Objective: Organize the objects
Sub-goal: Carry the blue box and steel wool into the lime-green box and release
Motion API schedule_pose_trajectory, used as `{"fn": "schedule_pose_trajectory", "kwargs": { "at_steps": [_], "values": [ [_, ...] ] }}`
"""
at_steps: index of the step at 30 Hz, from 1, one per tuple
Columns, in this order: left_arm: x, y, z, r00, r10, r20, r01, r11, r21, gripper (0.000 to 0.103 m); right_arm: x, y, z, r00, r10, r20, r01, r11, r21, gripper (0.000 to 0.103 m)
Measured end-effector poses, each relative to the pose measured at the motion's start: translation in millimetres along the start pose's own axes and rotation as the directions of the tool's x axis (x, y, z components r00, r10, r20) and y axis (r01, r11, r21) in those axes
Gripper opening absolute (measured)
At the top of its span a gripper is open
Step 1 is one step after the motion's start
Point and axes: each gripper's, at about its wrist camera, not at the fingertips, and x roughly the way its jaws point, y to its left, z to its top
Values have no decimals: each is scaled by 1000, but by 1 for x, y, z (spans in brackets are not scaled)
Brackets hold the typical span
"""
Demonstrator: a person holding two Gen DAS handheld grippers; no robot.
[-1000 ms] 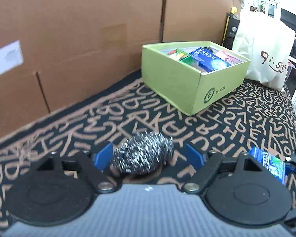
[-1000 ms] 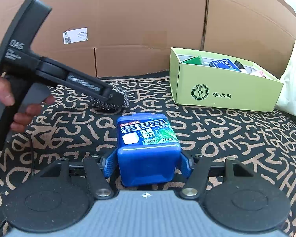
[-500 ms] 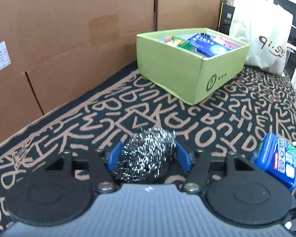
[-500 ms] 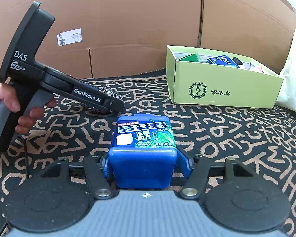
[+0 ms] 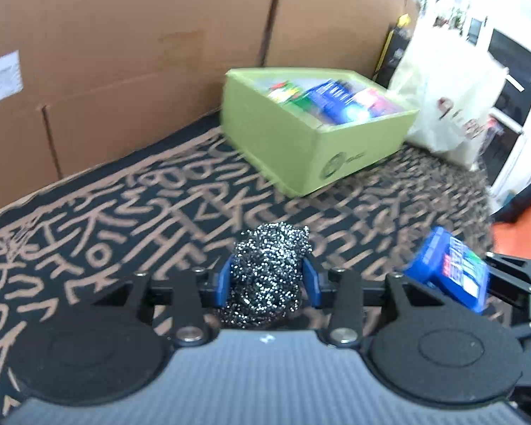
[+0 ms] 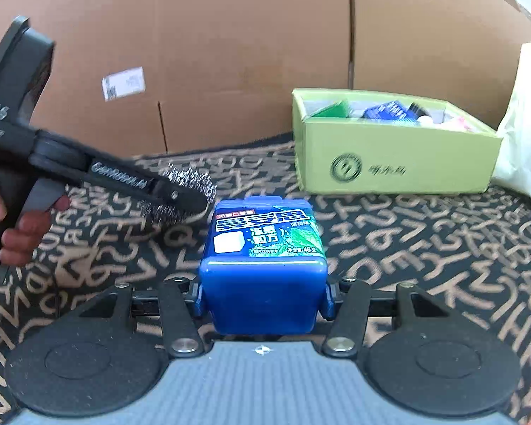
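Presently, steel-wool scouring ball [image 5: 269, 276] squeezed by closing left gripper [image 5: 268, 279]; blue plastic gum tub [image 6: 263, 265] clamped by closing right gripper [image 6: 263, 299]; carriage to green cardboard box [image 6: 396, 163] judged next.

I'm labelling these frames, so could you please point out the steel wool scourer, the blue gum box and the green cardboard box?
steel wool scourer [image 5: 269, 276]: left wrist view, middle of the ball.
blue gum box [image 6: 265, 294]: right wrist view, plain front face.
green cardboard box [image 6: 400, 163]: right wrist view, front wall.

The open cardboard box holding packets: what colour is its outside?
Light green open cardboard box, with a dark round logo on its front; it shows best in the right wrist view.
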Motion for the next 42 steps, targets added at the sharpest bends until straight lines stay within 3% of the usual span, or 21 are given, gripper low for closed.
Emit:
{"fn": "schedule_pose_trajectory", "kwargs": {
  "at_steps": [6, 11, 18, 24, 26, 27, 28, 30, 31, 34, 37, 38, 40, 42],
  "values": [
    [-17, -32, 34, 991, -111, 77, 112, 994, -5, 40, -18, -30, 27, 998, -31, 63, 32, 999, -13, 59],
    [-11, -60, 72, 982, -130, 137, 131, 991, 5, 40, -23, -58, 59, 984, -111, 136, 121, 991, -64, 59],
    [30, -80, 128, 982, -69, 175, 79, 996, -50, 41, 9, -110, 111, 942, -249, 227, 270, 960, -69, 59],
    [70, -86, 159, 981, -20, 192, 37, 996, -84, 41, 58, -155, 146, 924, -284, 255, 299, 954, -22, 59],
    [85, -86, 165, 978, 4, 207, 13, 997, -79, 46, 76, -165, 149, 925, -277, 261, 287, 958, -4, 59],
    [94, -85, 165, 978, 12, 206, 4, 997, -77, 57, 87, -170, 149, 930, -269, 251, 278, 961, -1, 60],
    [103, -83, 165, 981, 11, 194, 4, 997, -75, 74, 101, -176, 149, 943, -251, 220, 257, 966, 1, 65],
    [114, -75, 157, 983, 31, 183, -12, 994, -108, 83, 120, -185, 143, 965, -223, 135, 225, 974, -1, 69],
    [117, -70, 152, 983, 28, 183, -6, 993, -119, 87, 122, -187, 139, 964, -238, 121, 239, 971, 3, 73],
    [122, -58, 138, 982, 29, 184, -2, 990, -143, 92, 102, -189, 120, 944, -258, 203, 261, 965, 16, 81],
    [126, -55, 133, 982, 39, 185, -11, 989, -148, 95, 86, -190, 115, 928, -269, 256, 271, 962, 30, 82],
    [126, -55, 131, 981, 42, 190, -15, 990, -142, 95, 83, -190, 115, 928, -270, 258, 271, 962, 32, 80],
    [123, -60, 130, 978, 52, 201, -26, 991, -130, 100, 84, -190, 116, 929, -267, 256, 269, 963, 30, 57],
    [118, -64, 127, 974, 79, 213, -54, 991, -119, 103, 90, -189, 121, 937, -257, 237, 258, 966, 27, 45]
  ]
}}
